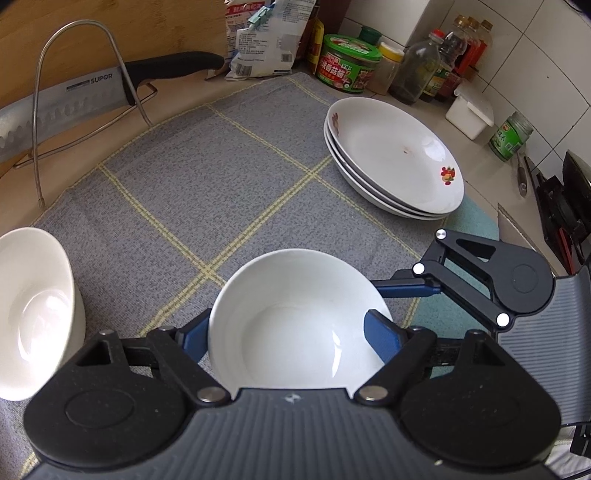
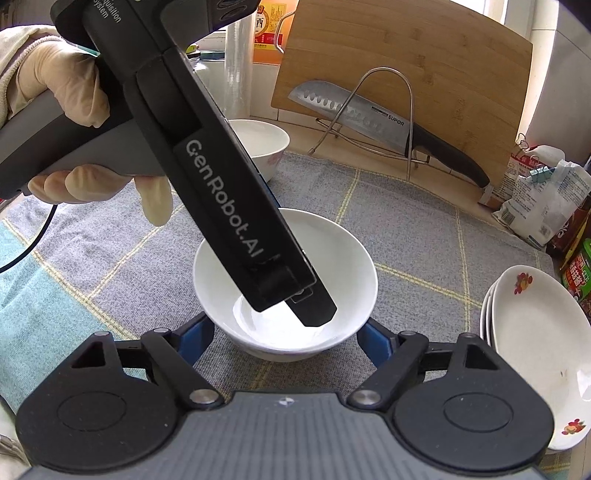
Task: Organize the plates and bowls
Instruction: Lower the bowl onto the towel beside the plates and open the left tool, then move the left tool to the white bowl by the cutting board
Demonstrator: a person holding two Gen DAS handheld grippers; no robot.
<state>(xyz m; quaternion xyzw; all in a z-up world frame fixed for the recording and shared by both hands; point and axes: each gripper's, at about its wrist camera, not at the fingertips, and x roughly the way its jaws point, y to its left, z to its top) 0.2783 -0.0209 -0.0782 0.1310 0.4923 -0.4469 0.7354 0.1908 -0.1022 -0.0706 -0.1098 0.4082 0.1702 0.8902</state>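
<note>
Left gripper [image 1: 291,334] jaws spread wide around white bowl [image 1: 295,317], no visible contact; right gripper [image 2: 286,338] likewise open, flanking same bowl; stacked plates [image 1: 395,155] far right

Soft daylight fills both views, bright and even, with no hard shadows on the checked cloth [image 1: 207,192]. In the right wrist view the light comes from the window [image 2: 532,14] at the upper right, which is blown out to white. Glare sits in the white bowl [image 1: 295,325], on the top plate of the stack of 3 plates [image 1: 397,151] and on the knife blade [image 2: 351,114]. Both fisheye pictures bend straight lines near the rim: the cutting board [image 2: 424,74] bows and the wall tiles [image 1: 535,55] curve. The corners go black. Focus is sharp in the middle, softer toward the edges.
</note>
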